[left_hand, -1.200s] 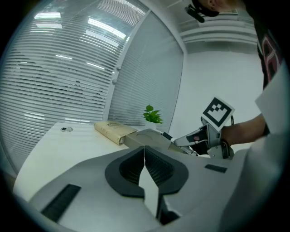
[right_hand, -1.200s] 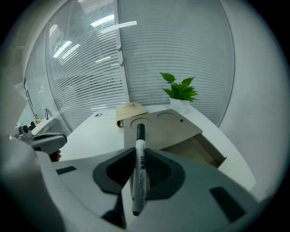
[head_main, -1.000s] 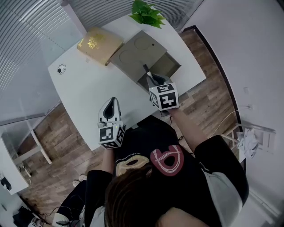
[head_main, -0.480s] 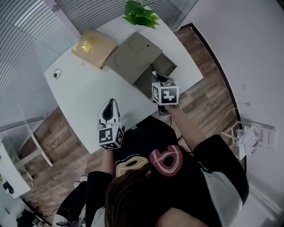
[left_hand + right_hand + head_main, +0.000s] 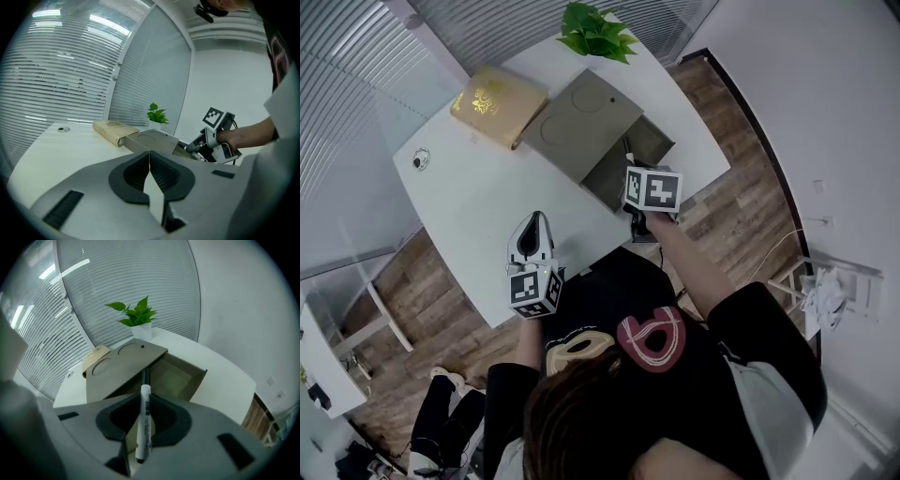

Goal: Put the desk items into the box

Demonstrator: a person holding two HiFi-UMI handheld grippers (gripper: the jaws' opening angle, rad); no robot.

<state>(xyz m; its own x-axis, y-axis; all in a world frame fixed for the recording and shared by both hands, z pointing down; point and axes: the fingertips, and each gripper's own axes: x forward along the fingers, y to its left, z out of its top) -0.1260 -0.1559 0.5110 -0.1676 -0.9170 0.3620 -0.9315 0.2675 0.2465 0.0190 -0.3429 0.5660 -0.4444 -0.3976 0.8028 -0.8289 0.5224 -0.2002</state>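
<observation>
- The left gripper [image 5: 534, 225] hovers over the white desk [image 5: 469, 206], nearest the person, with its jaws together and nothing between them.
- The right gripper [image 5: 143, 405] is clamped narrowly on a white marker [image 5: 143, 423], whose tip points down into the open box [image 5: 667, 145].
- The marker is not yet released. The box floor looks bare, though only part of it shows.
- Farther off, a gold book [image 5: 497, 101] lies on the desk, left to pack.
</observation>
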